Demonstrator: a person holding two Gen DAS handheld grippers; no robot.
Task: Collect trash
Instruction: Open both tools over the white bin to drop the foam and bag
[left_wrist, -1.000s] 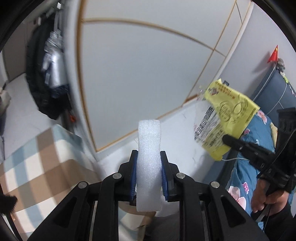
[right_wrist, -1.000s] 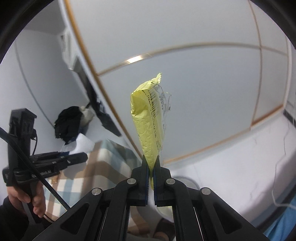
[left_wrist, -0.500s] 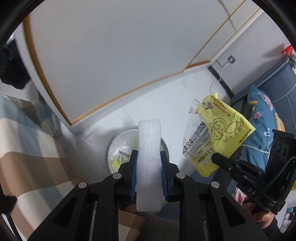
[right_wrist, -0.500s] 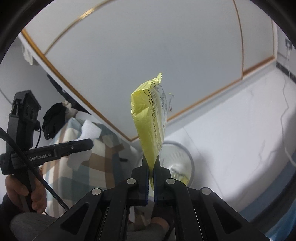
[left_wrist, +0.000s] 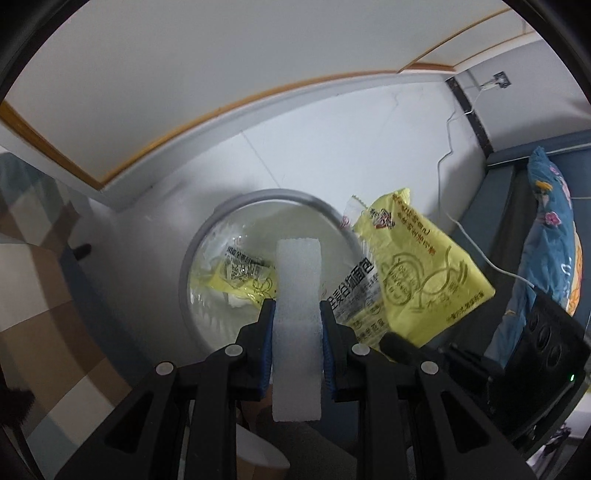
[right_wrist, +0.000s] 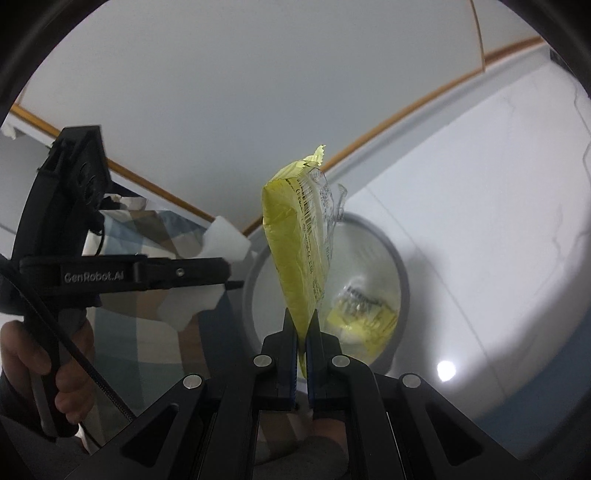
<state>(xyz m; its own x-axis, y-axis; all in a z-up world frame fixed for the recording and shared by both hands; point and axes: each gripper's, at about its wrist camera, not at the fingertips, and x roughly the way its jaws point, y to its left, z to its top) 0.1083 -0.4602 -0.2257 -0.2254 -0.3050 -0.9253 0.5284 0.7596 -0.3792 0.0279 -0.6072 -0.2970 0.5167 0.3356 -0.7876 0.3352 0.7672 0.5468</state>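
My left gripper (left_wrist: 297, 308) is shut on a white foam block (left_wrist: 297, 295), held over a round grey trash bin (left_wrist: 207, 240) lined with clear plastic. The bin holds a yellow wrapper (left_wrist: 240, 277). My right gripper (right_wrist: 301, 319) is shut on a yellow snack bag (right_wrist: 295, 236), held upright above the bin's left side; the bin (right_wrist: 400, 280) shows behind it. In the left wrist view the bag (left_wrist: 417, 273) hangs at the bin's right rim. In the right wrist view the left gripper (right_wrist: 225, 273) holds the foam block (right_wrist: 221, 243) at the left.
The bin stands on a white floor (left_wrist: 332, 147) beside a wardrobe with a wood-trimmed base (left_wrist: 221, 110). A checked cloth (left_wrist: 33, 266) lies at the left. A bed with blue floral bedding (left_wrist: 550, 236) and a white cable (left_wrist: 480, 251) are at the right.
Both grippers have tilted down and moved closer to the bin, which now fills the middle of both views. Each still holds its item.
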